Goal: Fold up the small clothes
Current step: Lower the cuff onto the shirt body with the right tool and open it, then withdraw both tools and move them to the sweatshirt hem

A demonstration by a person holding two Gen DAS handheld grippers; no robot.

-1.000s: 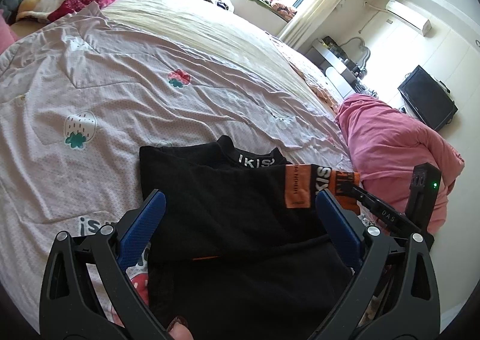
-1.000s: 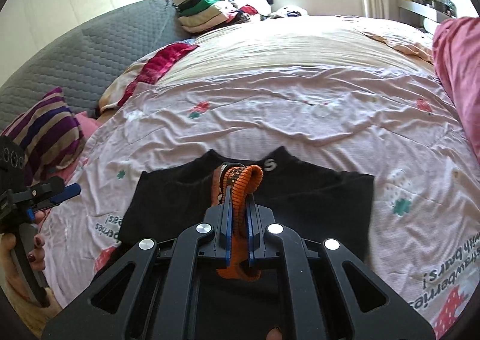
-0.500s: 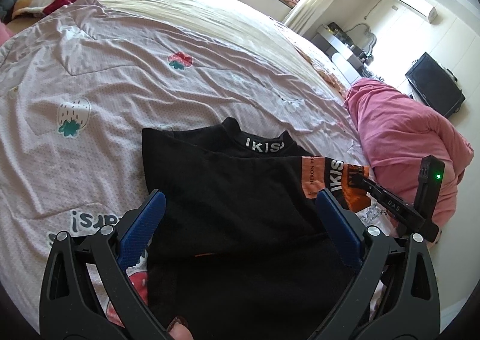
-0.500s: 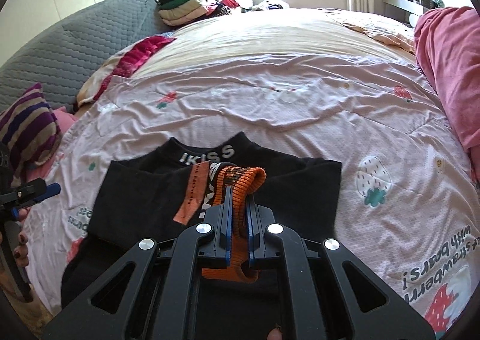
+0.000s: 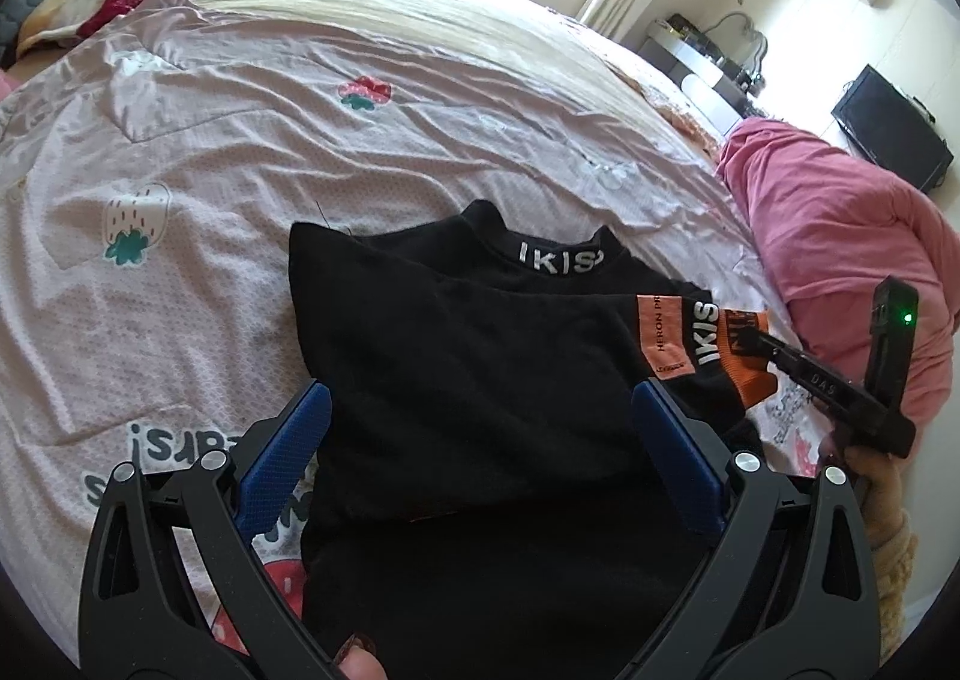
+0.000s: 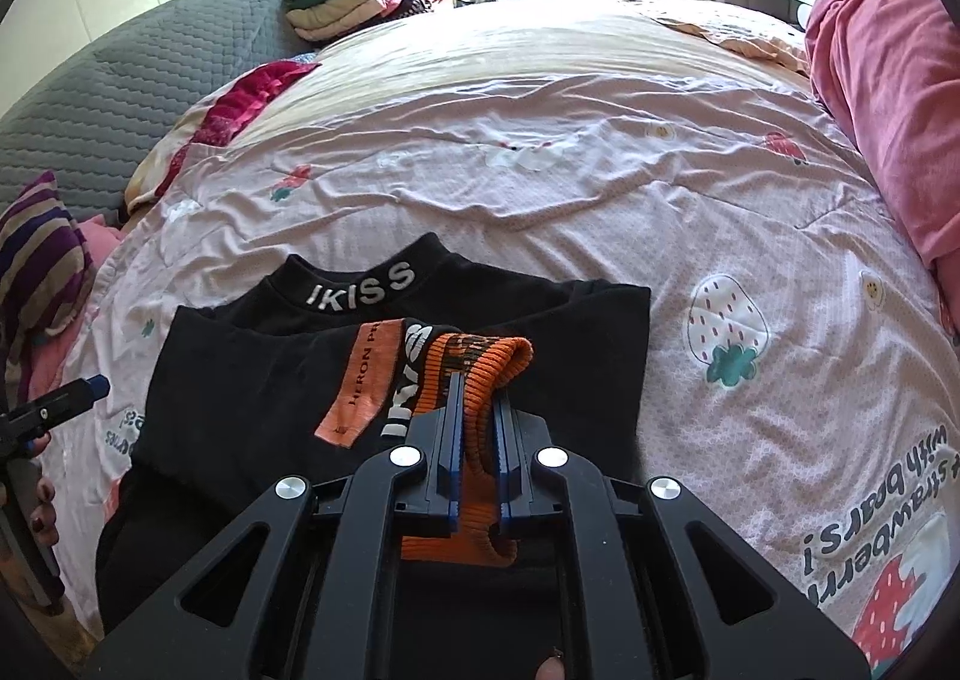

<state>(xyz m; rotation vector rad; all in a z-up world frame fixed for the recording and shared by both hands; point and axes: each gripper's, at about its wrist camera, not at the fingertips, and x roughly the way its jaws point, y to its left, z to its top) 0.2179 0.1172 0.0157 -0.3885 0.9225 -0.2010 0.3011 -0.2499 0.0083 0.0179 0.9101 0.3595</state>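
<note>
Sleeve-folding looks like the step in hand. Right tool [image 6: 477, 428] is clamped on the orange ribbed cuff [image 6: 480, 374] of the black top [image 5: 480, 380], holding that sleeve across the chest just below the lettered collar [image 6: 360, 290]. Left tool [image 5: 480, 428] hangs above the near part of the garment with its blue pads [image 5: 282, 455] wide apart, gripping nothing. Next, I judge, the cuff must be laid flat and let go without dragging the layer beneath. The top lies on the bed [image 6: 540, 188], near its front edge; open quilt stretches beyond the collar, while a pink bundle [image 5: 840, 224] crowds the right side.
</note>
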